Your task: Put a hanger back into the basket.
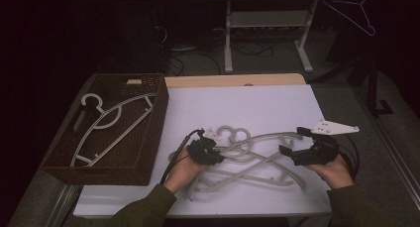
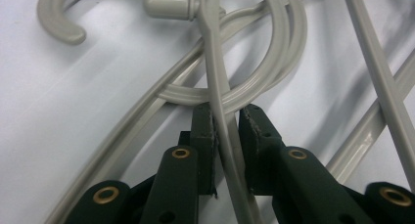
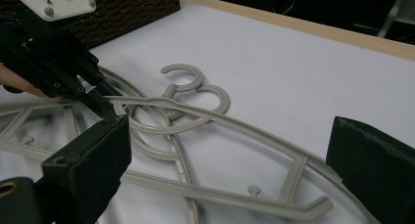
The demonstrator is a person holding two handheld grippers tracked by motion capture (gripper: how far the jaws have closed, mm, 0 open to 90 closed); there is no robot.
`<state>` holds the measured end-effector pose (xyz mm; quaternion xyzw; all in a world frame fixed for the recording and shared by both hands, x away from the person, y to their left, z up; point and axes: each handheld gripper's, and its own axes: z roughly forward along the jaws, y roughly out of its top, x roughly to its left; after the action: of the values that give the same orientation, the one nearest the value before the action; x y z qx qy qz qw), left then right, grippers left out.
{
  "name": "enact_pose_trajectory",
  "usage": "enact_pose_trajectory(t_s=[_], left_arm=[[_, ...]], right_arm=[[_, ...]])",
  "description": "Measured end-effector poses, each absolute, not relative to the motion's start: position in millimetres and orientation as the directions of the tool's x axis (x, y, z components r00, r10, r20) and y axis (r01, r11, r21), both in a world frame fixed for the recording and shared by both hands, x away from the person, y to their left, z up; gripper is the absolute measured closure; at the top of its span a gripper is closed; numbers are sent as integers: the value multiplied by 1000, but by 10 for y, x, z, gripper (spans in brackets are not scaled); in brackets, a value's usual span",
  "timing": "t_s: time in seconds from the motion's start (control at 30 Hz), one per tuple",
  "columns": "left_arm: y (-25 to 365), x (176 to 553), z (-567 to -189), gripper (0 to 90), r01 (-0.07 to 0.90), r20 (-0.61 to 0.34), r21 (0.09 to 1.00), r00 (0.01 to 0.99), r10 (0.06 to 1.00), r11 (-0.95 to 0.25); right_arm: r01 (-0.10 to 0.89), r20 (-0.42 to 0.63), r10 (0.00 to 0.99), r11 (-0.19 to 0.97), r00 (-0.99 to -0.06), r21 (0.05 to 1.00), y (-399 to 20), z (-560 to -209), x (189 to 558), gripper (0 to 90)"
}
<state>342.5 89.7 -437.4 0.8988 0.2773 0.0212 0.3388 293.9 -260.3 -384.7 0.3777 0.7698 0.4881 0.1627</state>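
Note:
Several grey plastic hangers (image 1: 247, 160) lie tangled on the white table top, their hooks (image 1: 230, 134) pointing away from me. My left gripper (image 1: 219, 152) is low over the pile's left side. In the left gripper view its pads (image 2: 209, 131) press on a thin bar of one hanger (image 2: 226, 121), just below a curved hook loop. My right gripper (image 1: 292, 141) stands open at the pile's right end. Its jaws are wide apart on either side of a hanger arm (image 3: 274, 136), without touching it. The left gripper (image 3: 110, 106) is also seen in the right gripper view.
A dark woven basket (image 1: 94, 175) stands at the table's left with one grey hanger (image 1: 106, 120) lying in it. A wire hanger (image 1: 354, 14) hangs at the far right, beyond the table. The table's wooden far edge (image 1: 233, 80) borders the white surface (image 1: 247, 108).

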Motion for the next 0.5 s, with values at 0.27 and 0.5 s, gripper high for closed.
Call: enact_pose_trajectory(t_s=[0.27,0.5], left_arm=[[953,3449,-4357,798,496,-158,625,837,525,-603],[1003,3449,-4315,816,508,-188,629,834,519,-588]], right_arm=[[423,118,740,239,-662,874,-2603,-3852,2939,25],[426,121,739,240,-663,872,-2601,-3859,2939,25]])
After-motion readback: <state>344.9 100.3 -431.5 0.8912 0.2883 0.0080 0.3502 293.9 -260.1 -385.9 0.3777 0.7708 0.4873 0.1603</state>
